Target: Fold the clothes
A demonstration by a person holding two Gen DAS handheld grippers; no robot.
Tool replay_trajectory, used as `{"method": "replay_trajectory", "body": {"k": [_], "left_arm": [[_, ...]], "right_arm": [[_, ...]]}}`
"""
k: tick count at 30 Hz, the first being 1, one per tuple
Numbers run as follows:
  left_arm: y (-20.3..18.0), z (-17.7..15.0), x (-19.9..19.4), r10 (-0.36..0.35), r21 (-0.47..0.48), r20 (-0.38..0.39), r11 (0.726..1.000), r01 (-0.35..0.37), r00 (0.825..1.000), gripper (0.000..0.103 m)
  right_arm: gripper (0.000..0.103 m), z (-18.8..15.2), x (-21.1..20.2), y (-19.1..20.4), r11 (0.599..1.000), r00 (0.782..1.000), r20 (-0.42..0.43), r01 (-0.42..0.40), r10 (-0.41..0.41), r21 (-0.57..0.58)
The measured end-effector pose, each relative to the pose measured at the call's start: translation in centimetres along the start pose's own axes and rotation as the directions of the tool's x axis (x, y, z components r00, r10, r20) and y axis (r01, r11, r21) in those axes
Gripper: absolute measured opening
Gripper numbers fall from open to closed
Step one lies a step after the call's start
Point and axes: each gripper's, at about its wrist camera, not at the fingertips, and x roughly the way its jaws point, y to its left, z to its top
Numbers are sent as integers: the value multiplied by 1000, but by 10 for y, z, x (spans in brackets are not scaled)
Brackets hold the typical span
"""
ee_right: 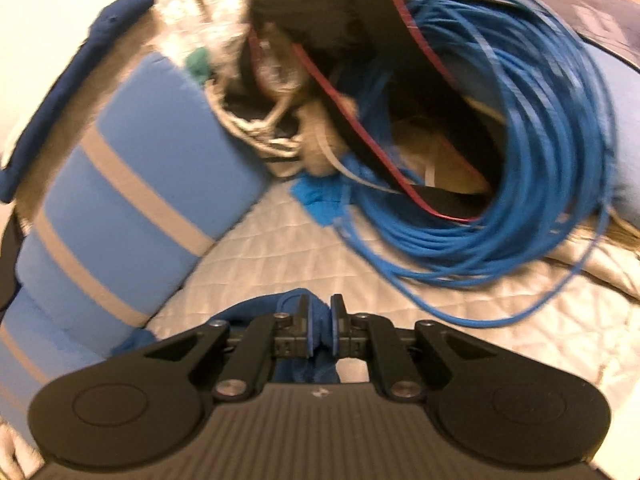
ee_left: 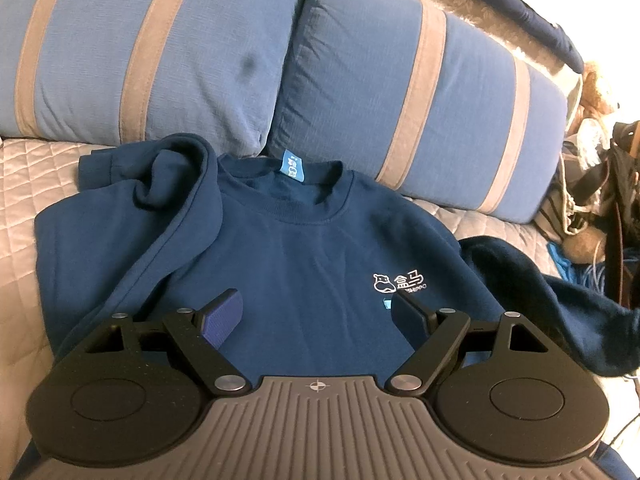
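A navy sweatshirt [ee_left: 296, 256] with a white chest logo [ee_left: 396, 282] lies face up on a quilted cover [ee_left: 20, 200]. Its left sleeve [ee_left: 168, 184] is folded over the chest. Its right sleeve [ee_left: 560, 304] stretches out to the right. My left gripper [ee_left: 316, 320] is open and empty, hovering over the lower chest. My right gripper [ee_right: 321, 326] is shut on a bunch of blue sweatshirt fabric [ee_right: 320, 320], held just above the quilted cover [ee_right: 280, 260]. The right wrist view is blurred.
Two blue cushions with grey stripes [ee_left: 424, 92] stand behind the sweatshirt, and one shows in the right wrist view [ee_right: 132, 168]. A coil of blue cable [ee_right: 540, 152], black straps and bags [ee_right: 320, 20] are piled at the right end [ee_left: 592, 200].
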Motion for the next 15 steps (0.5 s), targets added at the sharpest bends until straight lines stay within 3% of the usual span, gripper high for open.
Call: {"method": "replay_trajectory", "body": {"k": [4, 8, 15], "left_arm": [[0, 0, 1, -1, -3, -2, 1000, 1, 1000, 82], [1, 0, 1, -1, 0, -4, 1000, 1, 1000, 82], [1, 1, 1, -2, 1, -3, 1000, 2, 1000, 82]], "right_arm": [[9, -4, 0, -19, 995, 996, -24, 91, -90, 30], [9, -9, 4, -34, 988, 991, -67, 118, -112, 99], [9, -12, 16, -40, 987, 985, -70, 159, -158, 7]]}}
